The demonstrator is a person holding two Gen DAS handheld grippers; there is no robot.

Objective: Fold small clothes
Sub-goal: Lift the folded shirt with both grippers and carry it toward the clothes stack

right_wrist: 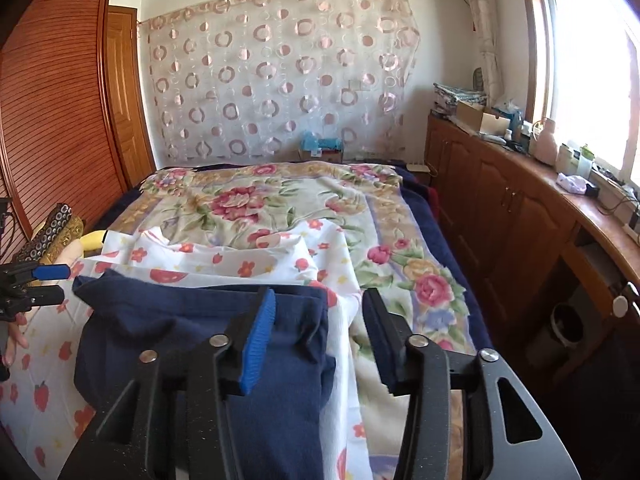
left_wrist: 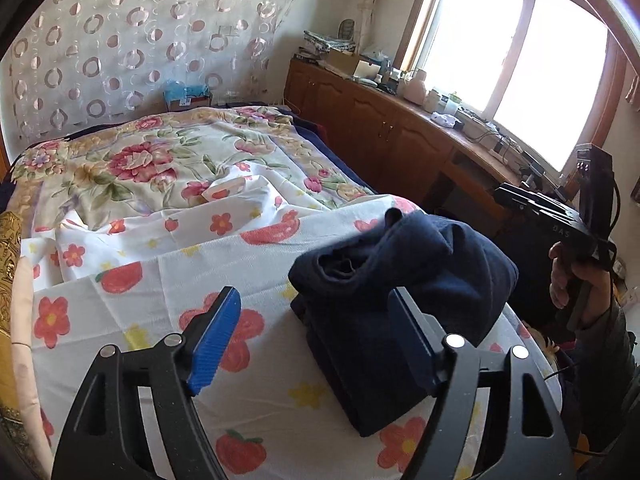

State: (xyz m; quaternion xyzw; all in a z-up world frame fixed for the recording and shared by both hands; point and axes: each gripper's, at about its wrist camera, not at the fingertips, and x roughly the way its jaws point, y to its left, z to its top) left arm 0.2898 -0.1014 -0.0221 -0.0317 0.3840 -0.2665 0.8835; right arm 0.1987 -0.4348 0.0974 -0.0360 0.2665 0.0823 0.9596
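Navy garment [left_wrist: 404, 304] lying folded into a compact bundle on strawberry-print sheet [left_wrist: 132, 296], near the bed's edge. Left gripper [left_wrist: 316, 340] and right gripper [right_wrist: 320, 340] spread wide, holding nothing. Folding seemingly done; perhaps tidying the bunched top left.

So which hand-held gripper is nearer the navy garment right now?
Hard to call; left looks slightly nearer. The left hand-held gripper is open with the folded navy garment partly between its fingers. The right hand-held gripper, also open, hovers at the garment's right edge.
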